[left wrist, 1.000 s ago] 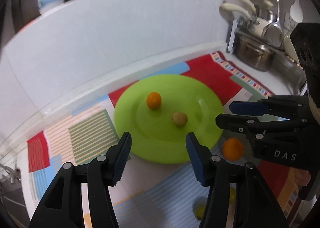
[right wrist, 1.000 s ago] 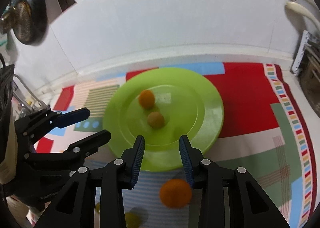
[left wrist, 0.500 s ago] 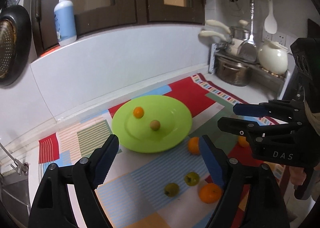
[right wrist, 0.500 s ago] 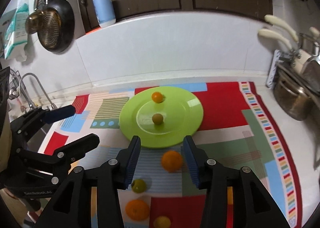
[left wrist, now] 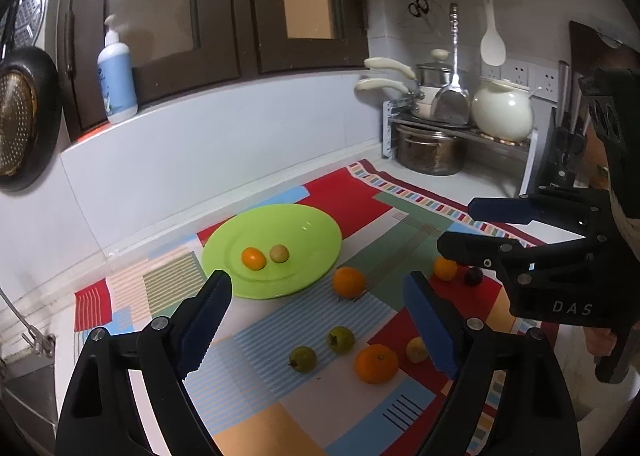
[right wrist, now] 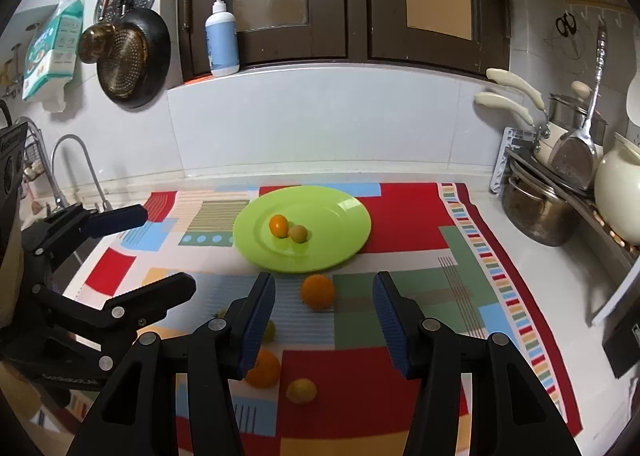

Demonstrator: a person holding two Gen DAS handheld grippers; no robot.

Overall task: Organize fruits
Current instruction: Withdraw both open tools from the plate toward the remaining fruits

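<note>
Partly hidden – green fruit [right wrist: 269, 330] (behind right tongs [right wrist: 324, 320]), jaws opening, empty.

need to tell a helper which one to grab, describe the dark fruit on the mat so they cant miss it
Start at the green plate on the patchwork mat, then look right, toward the pot rack. The dark fruit lies on a red patch beside a small orange. It is the only near-black, plum-coloured fruit.

A round lime-green plate [right wrist: 340, 215] lies flat on the patterned cloth, holding a small orange fruit [right wrist: 279, 225] and a tan one [right wrist: 298, 233] side by side. An orange [right wrist: 317, 291] sits just in front of its rim. Nearer lie two green fruits [left wrist: 341, 339] [left wrist: 303, 358], another orange [left wrist: 376, 363], a yellow fruit [right wrist: 301, 390], a small orange [left wrist: 445, 268] and a dark fruit [left wrist: 473, 276].
</note>
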